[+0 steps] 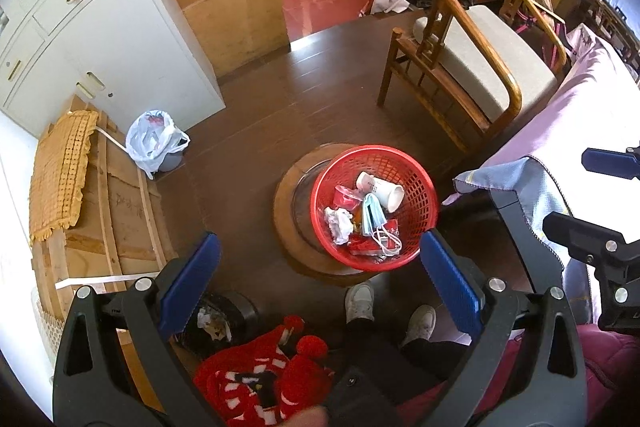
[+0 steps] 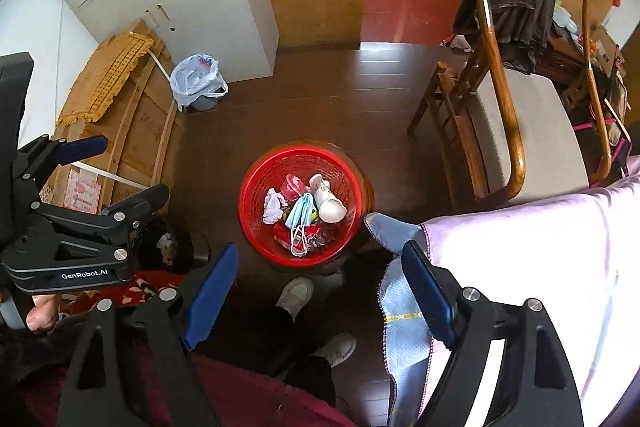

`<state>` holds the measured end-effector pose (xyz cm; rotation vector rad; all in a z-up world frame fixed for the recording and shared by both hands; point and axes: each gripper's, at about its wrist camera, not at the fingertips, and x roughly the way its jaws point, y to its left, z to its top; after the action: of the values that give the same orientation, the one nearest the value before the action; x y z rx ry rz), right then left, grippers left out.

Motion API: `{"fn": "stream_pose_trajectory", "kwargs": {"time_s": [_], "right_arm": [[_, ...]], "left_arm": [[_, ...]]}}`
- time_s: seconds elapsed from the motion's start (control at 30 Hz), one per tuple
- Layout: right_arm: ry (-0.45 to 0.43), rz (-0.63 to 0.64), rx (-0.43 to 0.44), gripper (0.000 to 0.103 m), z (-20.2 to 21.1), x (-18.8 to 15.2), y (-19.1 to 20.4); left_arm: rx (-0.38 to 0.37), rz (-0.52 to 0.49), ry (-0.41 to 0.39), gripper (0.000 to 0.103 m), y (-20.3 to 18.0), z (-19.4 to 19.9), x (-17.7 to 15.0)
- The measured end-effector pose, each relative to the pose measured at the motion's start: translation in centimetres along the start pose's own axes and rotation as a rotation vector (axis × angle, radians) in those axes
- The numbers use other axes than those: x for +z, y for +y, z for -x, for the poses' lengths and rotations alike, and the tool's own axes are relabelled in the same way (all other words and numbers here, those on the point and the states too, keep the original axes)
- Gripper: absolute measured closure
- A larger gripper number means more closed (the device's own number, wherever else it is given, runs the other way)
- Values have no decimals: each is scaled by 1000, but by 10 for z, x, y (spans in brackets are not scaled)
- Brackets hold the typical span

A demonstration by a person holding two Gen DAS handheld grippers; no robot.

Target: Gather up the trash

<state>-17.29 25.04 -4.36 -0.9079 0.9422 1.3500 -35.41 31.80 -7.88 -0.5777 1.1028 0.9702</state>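
A red mesh basket (image 1: pixel 420 187) (image 2: pixel 256 187) stands on a low round wooden stool (image 1: pixel 288 227) on the floor. It holds a white paper cup (image 1: pixel 382 189) (image 2: pixel 326 197), a blue face mask (image 1: pixel 374 215) (image 2: pixel 302 211), crumpled white tissue (image 1: pixel 340 223) (image 2: pixel 274 205) and red wrappers (image 1: pixel 346 197). My left gripper (image 1: pixel 320 279) is open and empty, high above and in front of the basket. My right gripper (image 2: pixel 320 285) is open and empty, also above the basket, beside a cloth-covered table (image 2: pixel 540 267).
A wooden armchair (image 1: pixel 472 67) (image 2: pixel 516 115) with a grey cushion stands at the right. A bin lined with a white plastic bag (image 1: pixel 154 141) (image 2: pixel 198 79) sits by a white cabinet (image 1: pixel 100 39). A dark bin (image 1: pixel 224 319) and the person's white shoes (image 1: pixel 360 301) are near below.
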Motion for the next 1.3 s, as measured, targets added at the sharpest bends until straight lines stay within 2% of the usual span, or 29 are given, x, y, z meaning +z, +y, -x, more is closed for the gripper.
{"fn": "stream_pose_trajectory", "kwargs": {"time_s": [1.3], "right_arm": [[0,17,-10,21,0,-2,-1]], "left_arm": [[-5,-3,0,7,-4,-1,3]]}}
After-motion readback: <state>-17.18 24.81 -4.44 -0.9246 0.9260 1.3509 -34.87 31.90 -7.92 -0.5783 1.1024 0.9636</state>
